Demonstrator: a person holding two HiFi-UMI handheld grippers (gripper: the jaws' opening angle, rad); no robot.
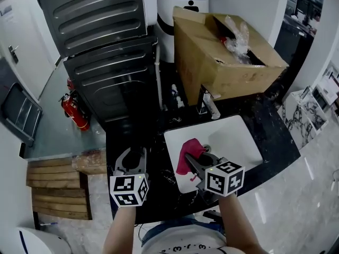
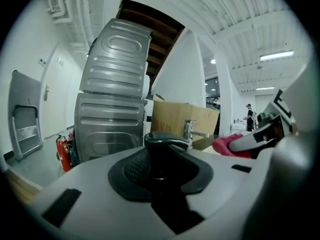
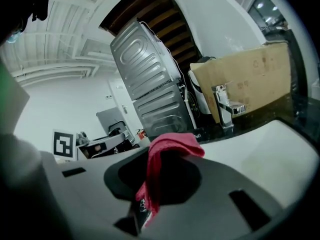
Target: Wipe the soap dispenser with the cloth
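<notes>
In the left gripper view the black pump head of the soap dispenser (image 2: 165, 142) stands between the jaws, and the dark pads close round it. In the head view my left gripper (image 1: 131, 156) hovers over the black counter, left of the sink. My right gripper (image 1: 193, 163) is shut on a pink cloth (image 1: 188, 151), which hangs over the white sink's (image 1: 235, 136) left part. The cloth (image 3: 167, 154) droops between the jaws in the right gripper view. The two grippers lie side by side, a short way apart, and the cloth (image 2: 227, 146) does not touch the dispenser.
A chrome faucet (image 1: 205, 106) rises behind the sink, with an open cardboard box (image 1: 222, 52) beyond it. A grey ribbed metal appliance (image 1: 106, 41) fills the back left. On the floor at left are a red fire extinguisher (image 1: 74, 111) and a wooden pallet (image 1: 50, 189).
</notes>
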